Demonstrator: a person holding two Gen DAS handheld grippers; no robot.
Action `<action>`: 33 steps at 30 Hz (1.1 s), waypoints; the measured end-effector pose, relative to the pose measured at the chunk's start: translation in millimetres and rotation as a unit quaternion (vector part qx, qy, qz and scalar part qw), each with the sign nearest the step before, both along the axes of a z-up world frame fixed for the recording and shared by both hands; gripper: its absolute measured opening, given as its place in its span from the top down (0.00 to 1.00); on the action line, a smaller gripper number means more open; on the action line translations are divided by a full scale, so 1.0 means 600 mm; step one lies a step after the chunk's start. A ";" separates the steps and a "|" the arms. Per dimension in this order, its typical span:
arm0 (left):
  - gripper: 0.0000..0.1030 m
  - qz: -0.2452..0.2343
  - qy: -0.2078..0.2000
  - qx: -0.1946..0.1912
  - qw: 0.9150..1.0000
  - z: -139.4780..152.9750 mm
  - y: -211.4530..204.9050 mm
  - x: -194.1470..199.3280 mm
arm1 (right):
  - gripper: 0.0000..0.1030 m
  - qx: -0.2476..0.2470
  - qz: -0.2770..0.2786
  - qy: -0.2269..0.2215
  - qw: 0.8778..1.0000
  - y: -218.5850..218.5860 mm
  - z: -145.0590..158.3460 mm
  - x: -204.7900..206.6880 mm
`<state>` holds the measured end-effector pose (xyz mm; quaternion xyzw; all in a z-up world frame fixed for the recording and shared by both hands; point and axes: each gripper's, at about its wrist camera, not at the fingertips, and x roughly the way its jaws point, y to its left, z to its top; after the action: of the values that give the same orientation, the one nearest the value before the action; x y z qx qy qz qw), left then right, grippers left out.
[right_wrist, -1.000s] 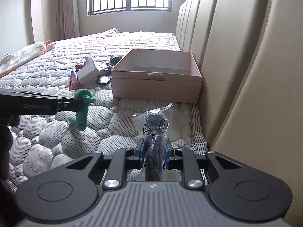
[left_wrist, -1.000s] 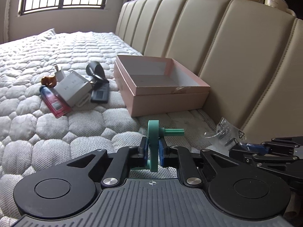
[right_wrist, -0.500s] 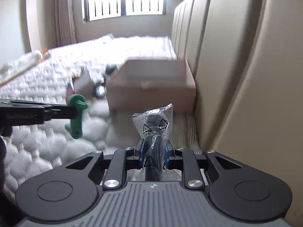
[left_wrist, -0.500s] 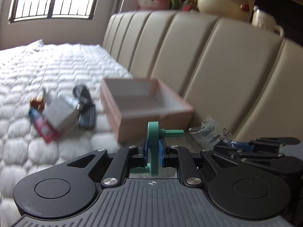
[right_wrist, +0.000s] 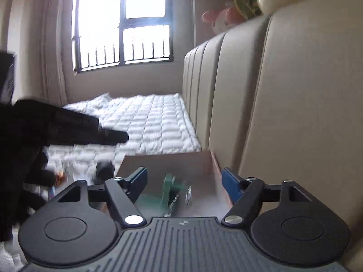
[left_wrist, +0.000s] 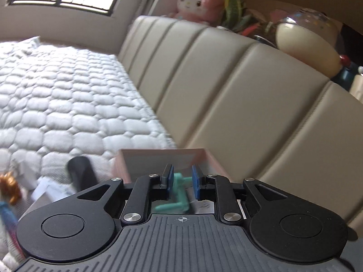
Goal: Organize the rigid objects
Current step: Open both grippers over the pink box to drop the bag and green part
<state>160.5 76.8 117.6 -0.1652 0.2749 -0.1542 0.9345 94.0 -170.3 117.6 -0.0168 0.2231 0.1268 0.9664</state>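
Both grippers hang over the open pink box (left_wrist: 158, 153) beside the headboard. My left gripper (left_wrist: 182, 179) has its jaws opening; the green plastic piece (left_wrist: 179, 196) sits tilted and blurred between and below the blue pads, clear of the right pad. The jaws of my right gripper (right_wrist: 183, 180) are opening wide, with nothing pressed between them. Below them, inside the pink box (right_wrist: 215, 163), lie the green piece (right_wrist: 169, 192) and the clear bag with a dark part (right_wrist: 187, 196). The left gripper's black fingers (right_wrist: 109, 136) reach in from the left.
A padded beige headboard (left_wrist: 238, 104) rises right of the box. On the quilted mattress (left_wrist: 56, 104) left of it lie a black object (left_wrist: 79, 172), an orange figurine (left_wrist: 9, 188) and a white box. A plush toy (left_wrist: 197, 2) and a round lamp stand on the ledge above.
Both grippers moved forward and up until they came over the pink box. Both jaws have parted: the green piece and the bagged part have left their grips and dropped toward the box.
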 end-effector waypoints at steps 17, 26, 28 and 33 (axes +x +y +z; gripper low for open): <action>0.81 0.264 0.099 -0.048 0.958 -0.119 0.292 -0.179 | 0.26 -0.007 0.142 0.144 0.979 0.330 -0.001 0.161; 0.81 0.217 0.091 -0.060 0.970 -0.124 0.284 -0.179 | 0.35 -0.151 0.080 0.223 0.960 0.450 -0.096 0.322; 0.81 0.225 0.097 -0.061 0.968 -0.129 0.287 -0.177 | 0.45 -0.139 0.081 0.251 0.955 0.443 -0.113 0.327; 0.81 0.231 0.101 -0.052 0.966 -0.130 0.281 -0.175 | 0.55 -0.140 0.126 0.243 0.952 0.426 -0.096 0.267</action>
<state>55.6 245.5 39.7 -0.2874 0.3140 0.0693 0.9022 254.4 85.3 59.9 -0.1485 0.4626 0.2157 0.8470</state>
